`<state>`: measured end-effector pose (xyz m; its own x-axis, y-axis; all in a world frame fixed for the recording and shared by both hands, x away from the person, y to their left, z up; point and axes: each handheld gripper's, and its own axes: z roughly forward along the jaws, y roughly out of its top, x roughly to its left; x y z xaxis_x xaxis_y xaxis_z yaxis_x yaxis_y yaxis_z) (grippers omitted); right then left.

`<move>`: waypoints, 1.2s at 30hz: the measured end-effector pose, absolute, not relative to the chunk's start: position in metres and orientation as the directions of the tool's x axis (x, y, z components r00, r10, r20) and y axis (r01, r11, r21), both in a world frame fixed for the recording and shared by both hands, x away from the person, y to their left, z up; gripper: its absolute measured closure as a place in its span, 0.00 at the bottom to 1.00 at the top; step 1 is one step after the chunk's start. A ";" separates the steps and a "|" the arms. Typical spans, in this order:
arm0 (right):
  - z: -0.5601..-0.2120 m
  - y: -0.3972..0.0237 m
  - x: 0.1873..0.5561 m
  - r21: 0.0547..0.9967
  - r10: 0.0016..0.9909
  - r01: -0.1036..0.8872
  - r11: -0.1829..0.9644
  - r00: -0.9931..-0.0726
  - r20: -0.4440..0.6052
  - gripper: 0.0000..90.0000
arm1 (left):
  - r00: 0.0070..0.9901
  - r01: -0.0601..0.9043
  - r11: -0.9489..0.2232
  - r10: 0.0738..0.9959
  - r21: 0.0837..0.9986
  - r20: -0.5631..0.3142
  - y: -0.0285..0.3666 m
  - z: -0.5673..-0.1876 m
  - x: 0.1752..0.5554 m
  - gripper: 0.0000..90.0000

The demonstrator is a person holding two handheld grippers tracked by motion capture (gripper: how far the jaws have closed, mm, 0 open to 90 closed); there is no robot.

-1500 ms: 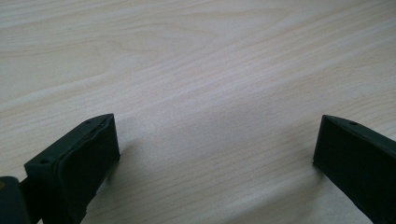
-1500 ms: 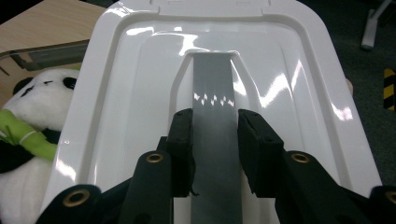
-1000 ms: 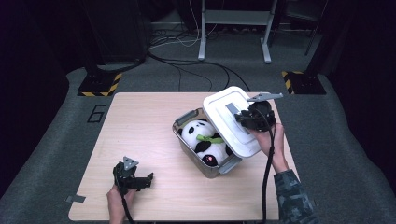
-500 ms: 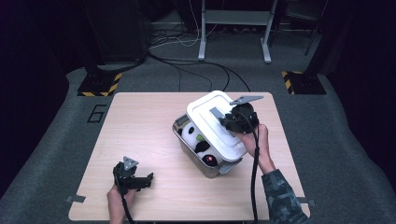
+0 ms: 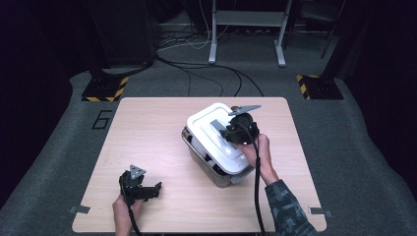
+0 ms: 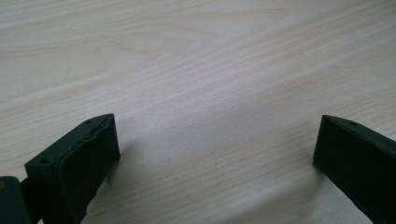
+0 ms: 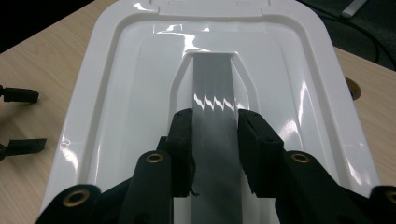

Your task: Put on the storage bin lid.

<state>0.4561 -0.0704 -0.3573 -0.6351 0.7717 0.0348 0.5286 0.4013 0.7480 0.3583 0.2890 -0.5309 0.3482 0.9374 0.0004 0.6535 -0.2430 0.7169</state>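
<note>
Your right tool [image 7: 214, 135] is pinched on the grey handle strip [image 7: 212, 88] that runs down the middle of the white lid [image 7: 116, 93]; jaws sit either side of the strip, pads pressed to its edges; in the high view the right tool [image 5: 235, 132] is over the lid [image 5: 209, 125], your hand [image 5: 260, 155] behind it toward the near right edge of the box.

Lid lies over the clear storage box [image 5: 216, 172], tilted, far-left end higher; near-right corner of the box still shows past the lid edge; whether the lid is seated on the rim you cannot tell from these views; something dark inside the box shows under the lid edge, too hidden to identify.

Box stands right of centre on the wooden tabletop [image 5: 147, 132].

Your left tool [image 6: 215, 154] is spread wide, nothing between the jaws, bare wood under them; in the high view the left tool [image 5: 156, 189] sits low at the near left part of the tabletop, well apart from the box, jaws pointing right; the right gripper view catches its two jaw tips at the left edge.
</note>
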 end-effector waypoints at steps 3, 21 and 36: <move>-0.363 -0.063 0.457 0.735 0.777 0.547 0.400 -0.628 0.045 0.74 | 0.349 0.654 -0.243 0.937 0.717 0.000 0.289 -0.531 0.358 0.00; -0.386 -0.043 0.453 0.706 0.783 0.563 0.429 -0.622 0.020 0.74 | 0.346 0.650 -0.241 0.938 0.721 0.002 0.289 -0.531 0.358 0.00; -0.382 -0.065 0.450 0.743 0.739 0.519 0.424 -0.672 0.047 0.50 | 0.346 0.650 -0.242 0.938 0.721 0.002 0.289 -0.531 0.358 0.00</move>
